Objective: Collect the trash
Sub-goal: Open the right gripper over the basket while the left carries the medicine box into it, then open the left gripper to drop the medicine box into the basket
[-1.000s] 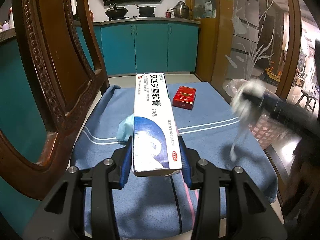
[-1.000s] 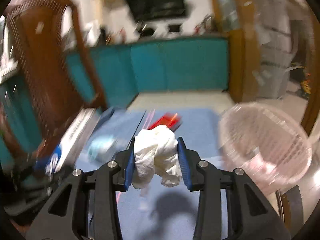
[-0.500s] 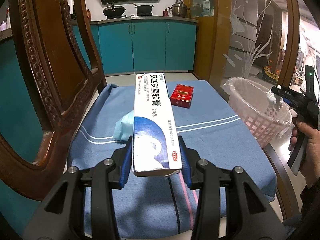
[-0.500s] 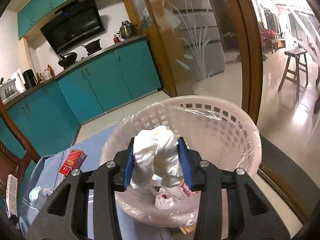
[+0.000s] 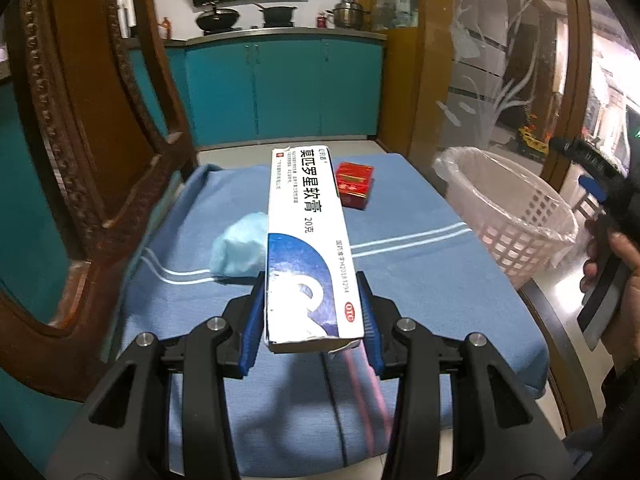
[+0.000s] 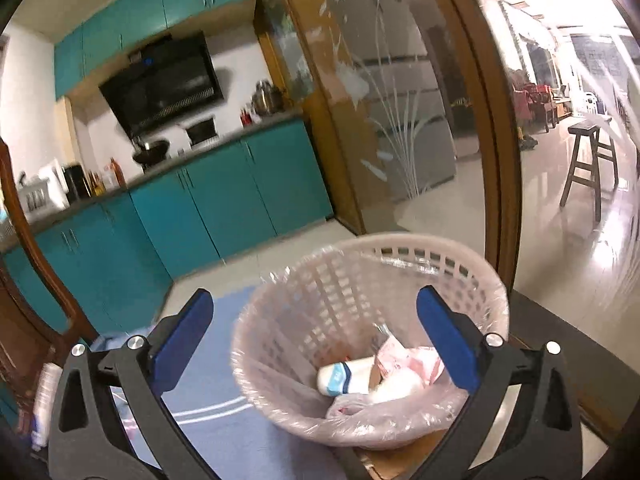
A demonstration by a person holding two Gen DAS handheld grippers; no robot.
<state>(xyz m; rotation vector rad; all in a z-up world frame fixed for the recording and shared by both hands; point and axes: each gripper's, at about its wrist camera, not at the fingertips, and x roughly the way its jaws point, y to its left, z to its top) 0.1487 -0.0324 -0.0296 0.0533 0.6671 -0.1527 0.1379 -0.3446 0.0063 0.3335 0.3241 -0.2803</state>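
Note:
My left gripper (image 5: pixel 312 308) is shut on the near end of a long white and blue ointment box (image 5: pixel 306 236), held above the blue cloth (image 5: pixel 420 280). On the cloth lie a small red box (image 5: pixel 354 184) and a crumpled light blue wad (image 5: pixel 240 250). My right gripper (image 6: pixel 314 300) hovers over the lined pink basket (image 6: pixel 400 240), its jaws opening wide with nothing between the pads. A white tissue wad (image 6: pixel 396 388) lies inside the basket among a white tube and pink plastic. In the left wrist view the basket (image 5: pixel 516 216) stands at the cloth's right edge.
A carved wooden chair back (image 5: pixel 80 160) rises close on the left. Teal cabinets (image 5: pixel 280 88) stand behind, and an etched glass door (image 5: pixel 500 80) behind the basket. A person's hand (image 5: pixel 616 256) holds the right gripper. A wooden stool (image 6: pixel 588 160) stands beyond the glass.
My right gripper swung from over the cloth to above the basket, then opened and let the white tissue wad fall in. The left gripper kept still with its box.

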